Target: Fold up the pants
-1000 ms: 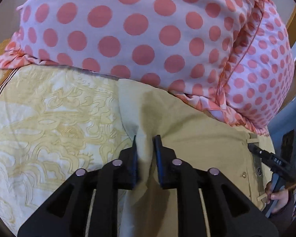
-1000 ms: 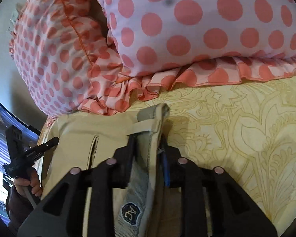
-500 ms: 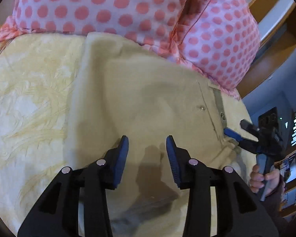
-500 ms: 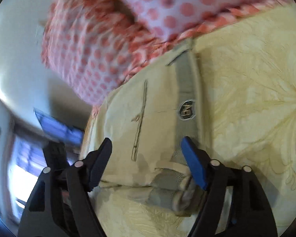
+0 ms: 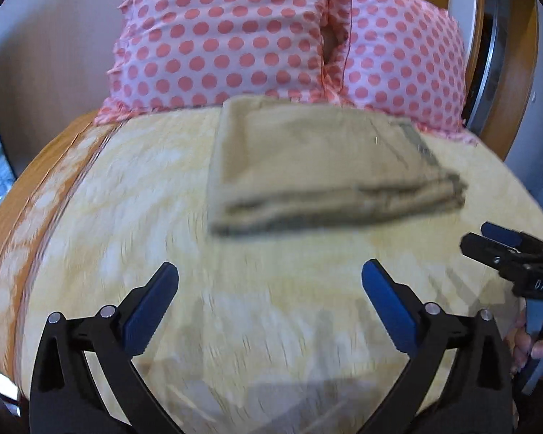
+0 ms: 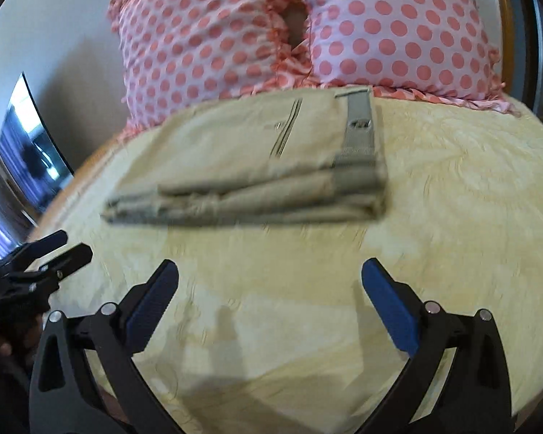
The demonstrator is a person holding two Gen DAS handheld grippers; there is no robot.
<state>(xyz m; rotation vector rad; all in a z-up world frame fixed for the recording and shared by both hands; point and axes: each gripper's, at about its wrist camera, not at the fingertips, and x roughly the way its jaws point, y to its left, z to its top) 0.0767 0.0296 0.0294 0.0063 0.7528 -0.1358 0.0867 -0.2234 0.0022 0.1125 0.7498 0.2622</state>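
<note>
Near the frame's centre the folded pants (image 5: 318,166) lie on the bedspread (image 5: 134,195); left gripper (image 5: 270,273) and right gripper (image 6: 270,273) both gape wide, holding nothing

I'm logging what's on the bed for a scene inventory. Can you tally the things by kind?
Pants, folded: 1
Polka-dot pillows: 2
Yellow bedspread: 1
Open grippers, left and right: 2
Total: 6

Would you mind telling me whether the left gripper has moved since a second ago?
Yes. The left gripper has opened and drawn back from the pants, away from the pillows.
</note>
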